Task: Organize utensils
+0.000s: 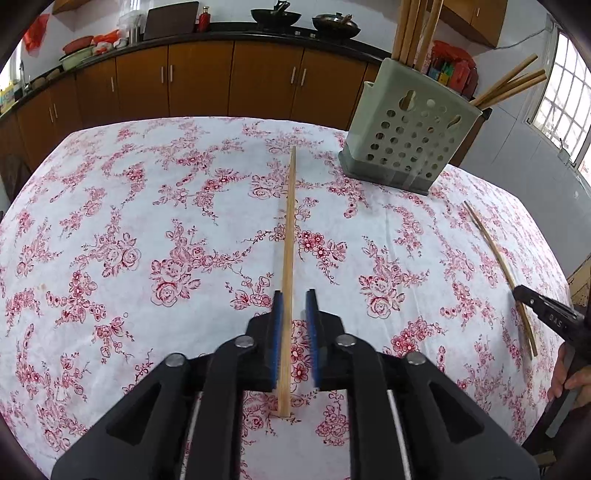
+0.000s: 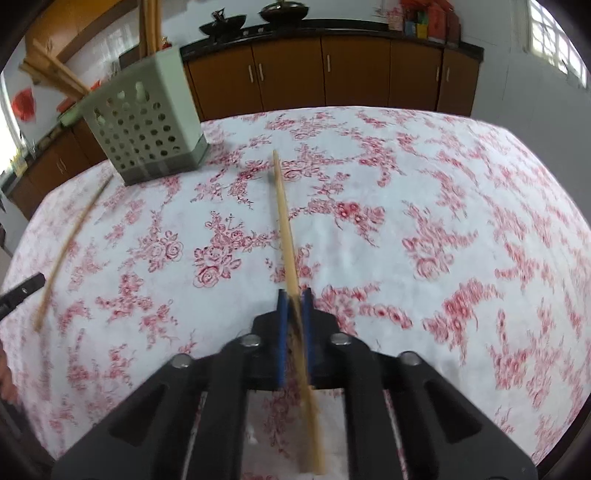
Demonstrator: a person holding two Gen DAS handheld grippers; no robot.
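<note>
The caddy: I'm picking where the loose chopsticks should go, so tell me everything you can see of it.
The caddy is a pale grey-green plastic box, squarish, its walls pierced with rows of round holes and two keyhole slots near the rim, set on a darker grey base. It stands upright at the far side of the tablecloth. Wooden chopsticks already stand in it, some upright, others leaning out sideways. Neither tongs touch it.

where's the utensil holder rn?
Utensil holder stands at the table's far edge: upper right in the left wrist view, upper left in the right wrist view, beyond both chopsticks.
</note>
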